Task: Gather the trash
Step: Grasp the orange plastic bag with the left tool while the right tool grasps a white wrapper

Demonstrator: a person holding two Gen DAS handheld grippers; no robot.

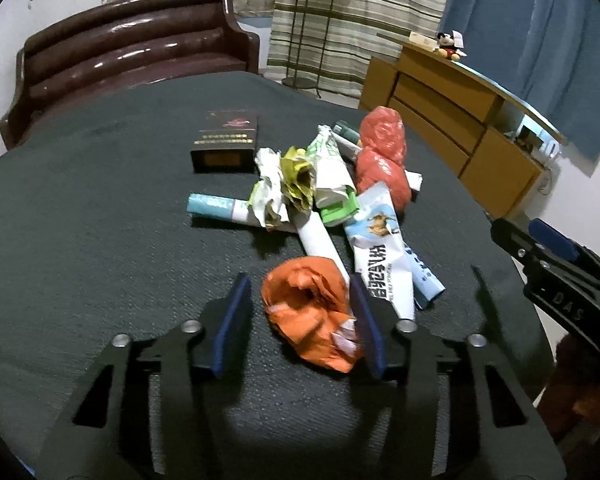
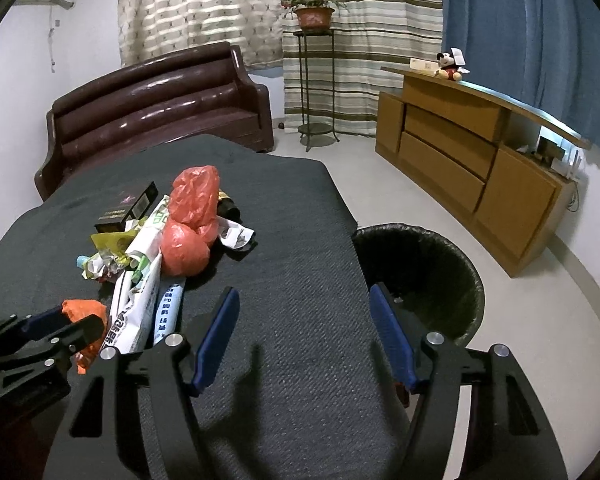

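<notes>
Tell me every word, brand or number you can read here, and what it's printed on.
"DAS": raised letters on the right tool, seen from the left wrist.
White milk-powder pouch: bold Chinese characters, too blurred to read.
Dark box: gold print, too small.
Blue-and-white tube: print illegible.

Dark bottle (image 2: 226,204) mostly hidden behind red bag (image 2: 192,216); bin (image 2: 460,276) near rim behind right tongs (image 2: 305,334).
</notes>
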